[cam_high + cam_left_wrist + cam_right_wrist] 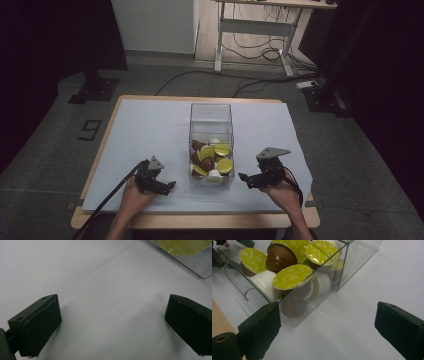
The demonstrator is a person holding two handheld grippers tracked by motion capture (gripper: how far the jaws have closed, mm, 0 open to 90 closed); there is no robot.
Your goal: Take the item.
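A clear plastic box (211, 112) stands in the middle of the white sheet, holding several coffee capsules (222, 150), brown and white, with yellow-green lids. My left gripper (172, 186) lies low on the sheet just left of the box, open, with bare sheet between its jaws (112, 322). A box corner (197, 267) with a capsule lid (185, 246) is at the upper right of the left gripper view. My right gripper (242, 177) hovers just right of the box, open and empty (327, 325). Ahead of it is the box's near corner (359, 252) with the capsules (290, 277) inside.
The white sheet (150, 130) covers a wooden table (200, 220) whose front edge runs just below my hands. Beyond the table, on the floor, stand a desk frame (255, 30), loose cables (250, 85) and a black stand base (95, 90).
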